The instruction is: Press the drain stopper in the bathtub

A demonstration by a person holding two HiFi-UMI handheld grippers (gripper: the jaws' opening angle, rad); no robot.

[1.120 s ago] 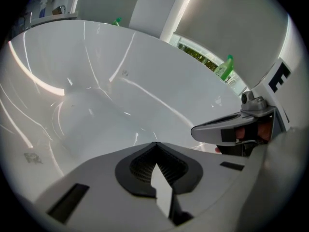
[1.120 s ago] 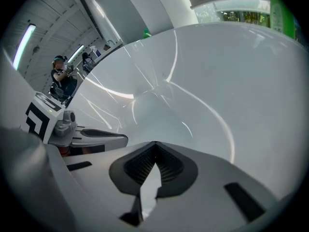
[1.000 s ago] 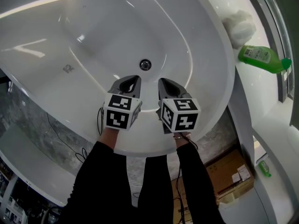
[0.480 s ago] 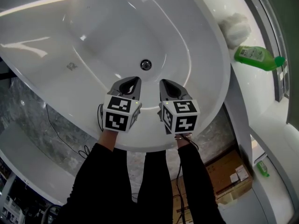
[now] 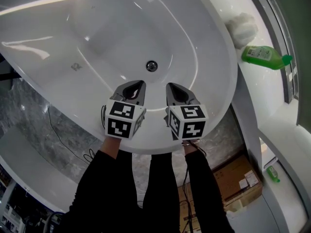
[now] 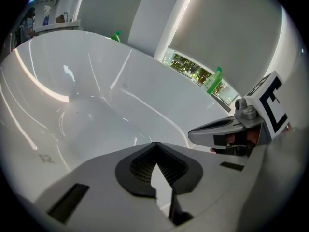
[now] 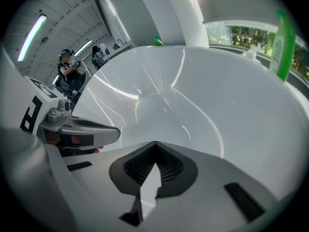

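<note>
Your left gripper [image 5: 138, 84] and right gripper [image 5: 171, 86] hover over the near rim of the bathtub [image 5: 214, 42], both clenched on nothing. The drain stopper [image 5: 151, 65] lies ahead and below, between them, slightly nearer the left.

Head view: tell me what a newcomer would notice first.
The big white bathtub fills the upper frame, its drain stopper near the middle. The left gripper and right gripper hover side by side at the near rim, jaws shut and empty. A green bottle sits on the ledge at right.
</note>
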